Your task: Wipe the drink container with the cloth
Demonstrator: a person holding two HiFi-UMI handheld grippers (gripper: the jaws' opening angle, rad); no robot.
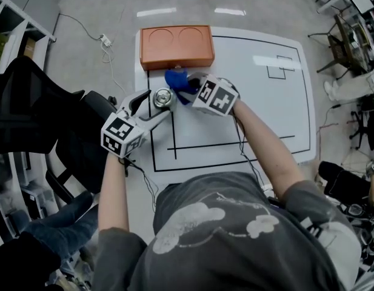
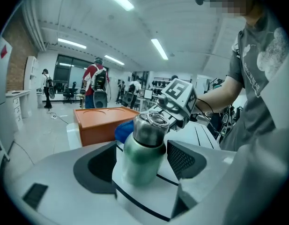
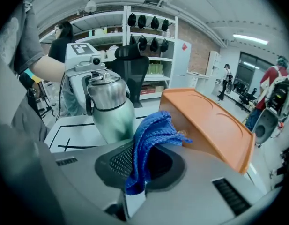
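The white worktop [image 1: 253, 102] is marked with black lines. An orange box [image 1: 176, 46] with two round recesses in its top lies at the worktop's far edge.

1. Left gripper [image 1: 156, 105]: positioned at the near left of the worktop, with its marker cube [image 1: 121, 135] toward the person. Its fingers [image 2: 186, 158] are spread wide. The drink bottle [image 1: 163, 97] stands between them. A thin strip of worktop shows between the bottle and the left finger, so the pads flank the bottle and do not clamp it.

2. Drink bottle: green body, steel neck and cap. It stands on the worktop just near of the orange box and appears tilted in the left gripper view.

3. Blue cloth [image 1: 176, 80]: bunched just beside the bottle on its right, between the bottle and the orange box. Contact with the bottle cannot be confirmed.

4. Right gripper [image 3: 145, 149]: located right of the bottle, with its marker cube [image 1: 214, 96] uppermost. Its fingers are closed on the cloth. A fold runs down between the pads and the rest spills out past the fingertips toward the bottle.
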